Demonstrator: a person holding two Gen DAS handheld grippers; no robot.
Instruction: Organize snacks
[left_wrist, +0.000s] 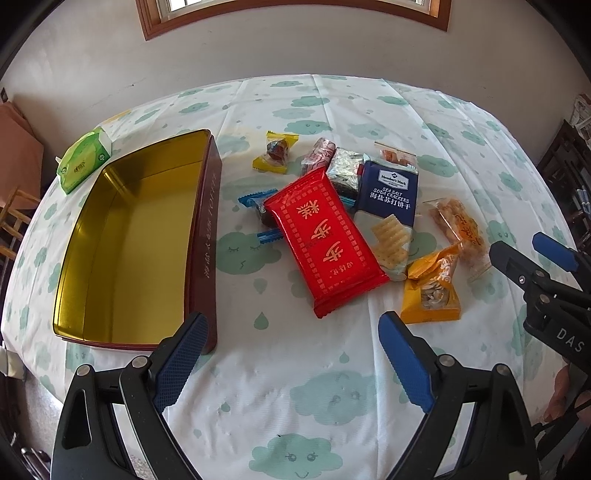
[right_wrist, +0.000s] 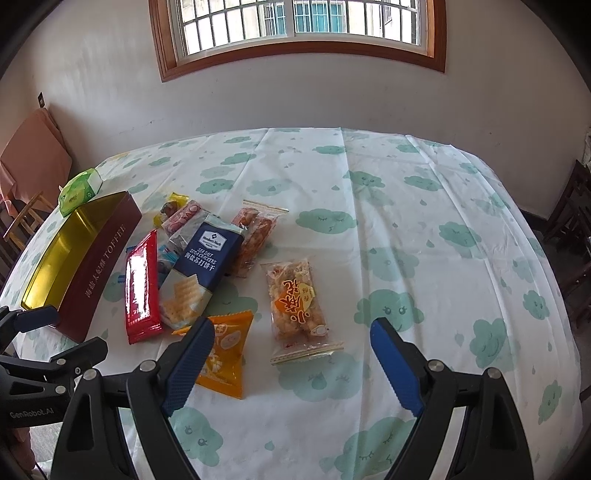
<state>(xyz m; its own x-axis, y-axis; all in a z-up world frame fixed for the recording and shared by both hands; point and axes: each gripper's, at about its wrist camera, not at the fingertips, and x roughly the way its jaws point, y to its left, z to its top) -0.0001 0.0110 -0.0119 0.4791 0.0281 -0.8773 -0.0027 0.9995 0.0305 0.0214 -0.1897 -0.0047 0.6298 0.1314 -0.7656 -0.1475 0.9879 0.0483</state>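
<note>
Two pairs of tongs hang above a cloud-print surface (left_wrist: 295, 387) strewn with snacks, both spread wide and gripping nothing. The left tongs (left_wrist: 293, 363) hover over bare cloth just in front of the open tin (left_wrist: 207, 229), a maroon box with a gold inside that holds nothing. The right tongs (right_wrist: 291, 363) sit low near the edge, their left finger (right_wrist: 188, 365) in front of the orange packet (right_wrist: 227, 358).

The snacks lie in a loose heap to the right of the tin. A red pack (left_wrist: 325, 242) rests on top, overlapping a blue candy (left_wrist: 255, 201) and the cracker pack (left_wrist: 391, 206) (labelled "Sea Salt Soda Crackers"). Behind them sit a yellow candy (left_wrist: 275, 151), a pink wrapper (left_wrist: 317, 155), a silver pack (left_wrist: 345, 173) and a clear bag (left_wrist: 397, 155) partly under the crackers. A rice puff bag (right_wrist: 299, 306) lies apart on the right, just beside the orange packet.

A green tissue pack (left_wrist: 83, 162) lies at the far left corner beyond the tin. A window (right_wrist: 295, 33) with a wood frame sits in the wall behind the surface.
</note>
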